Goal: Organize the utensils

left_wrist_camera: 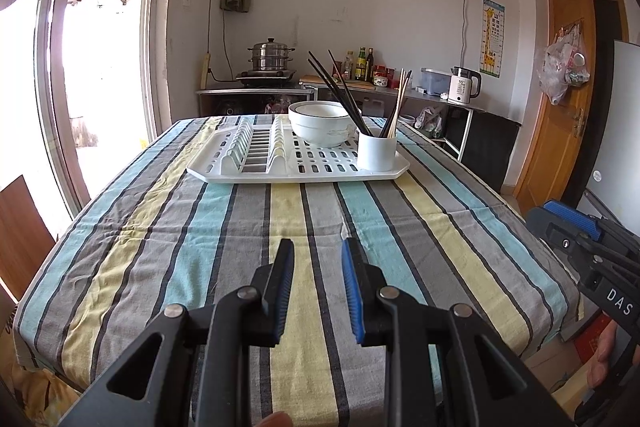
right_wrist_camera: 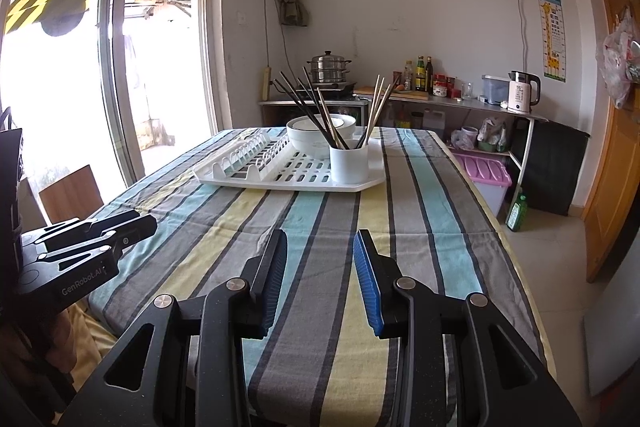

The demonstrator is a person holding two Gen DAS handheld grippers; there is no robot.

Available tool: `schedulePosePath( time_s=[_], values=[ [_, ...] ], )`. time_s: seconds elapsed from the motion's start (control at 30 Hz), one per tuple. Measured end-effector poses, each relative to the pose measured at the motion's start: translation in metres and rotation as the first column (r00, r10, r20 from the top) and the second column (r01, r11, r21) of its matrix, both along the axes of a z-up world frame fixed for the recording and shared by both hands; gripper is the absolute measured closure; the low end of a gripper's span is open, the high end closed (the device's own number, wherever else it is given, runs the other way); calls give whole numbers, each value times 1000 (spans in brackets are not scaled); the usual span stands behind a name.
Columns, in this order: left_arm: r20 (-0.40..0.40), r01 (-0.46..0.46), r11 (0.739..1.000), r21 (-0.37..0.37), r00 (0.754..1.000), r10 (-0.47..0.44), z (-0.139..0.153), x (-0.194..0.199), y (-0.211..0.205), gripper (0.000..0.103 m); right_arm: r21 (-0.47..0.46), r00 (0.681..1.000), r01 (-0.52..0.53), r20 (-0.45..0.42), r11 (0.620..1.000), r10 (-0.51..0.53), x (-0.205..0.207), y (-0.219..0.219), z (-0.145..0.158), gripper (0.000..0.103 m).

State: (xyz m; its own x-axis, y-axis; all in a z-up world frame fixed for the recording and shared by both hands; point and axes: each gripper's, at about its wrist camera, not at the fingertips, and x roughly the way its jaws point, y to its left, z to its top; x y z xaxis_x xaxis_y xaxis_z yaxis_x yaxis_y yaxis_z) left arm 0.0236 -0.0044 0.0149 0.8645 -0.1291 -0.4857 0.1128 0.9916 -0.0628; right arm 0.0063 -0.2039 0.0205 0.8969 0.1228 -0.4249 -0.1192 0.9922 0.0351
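1. Utensils stand well beyond both grippers, which hover over the near end of the striped tablecloth [left_wrist_camera: 248,227].
2. Left gripper [left_wrist_camera: 318,247] has its jaws parted with nothing between them, only cloth showing below.
3. Right gripper [right_wrist_camera: 320,239] is likewise released, its jaws a little wider and grasping nothing.
4. Farther along the table lies a white dish rack [left_wrist_camera: 280,171] with bare plate slots on its left side.
5. A white cup [left_wrist_camera: 377,151] stands at the rack's near right corner, holding dark chopsticks [left_wrist_camera: 340,87] and pale chopsticks [left_wrist_camera: 400,99], all leaning upright.
6. Just behind the cup sits a white bowl [left_wrist_camera: 320,125] on the rack.
7. Past the table, a steel steamer pot [left_wrist_camera: 270,57] and a white kettle [left_wrist_camera: 462,87] stand on the counter.
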Motion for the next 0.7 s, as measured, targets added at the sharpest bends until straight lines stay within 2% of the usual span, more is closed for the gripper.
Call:
schedulePosePath(
  time_s=[0.7],
  values=[
    [-6,-3,1000,6,1000,3,-1,0,0,77,-7,1000,-3,6,1000,3,0,3,1,67]
  ],
)
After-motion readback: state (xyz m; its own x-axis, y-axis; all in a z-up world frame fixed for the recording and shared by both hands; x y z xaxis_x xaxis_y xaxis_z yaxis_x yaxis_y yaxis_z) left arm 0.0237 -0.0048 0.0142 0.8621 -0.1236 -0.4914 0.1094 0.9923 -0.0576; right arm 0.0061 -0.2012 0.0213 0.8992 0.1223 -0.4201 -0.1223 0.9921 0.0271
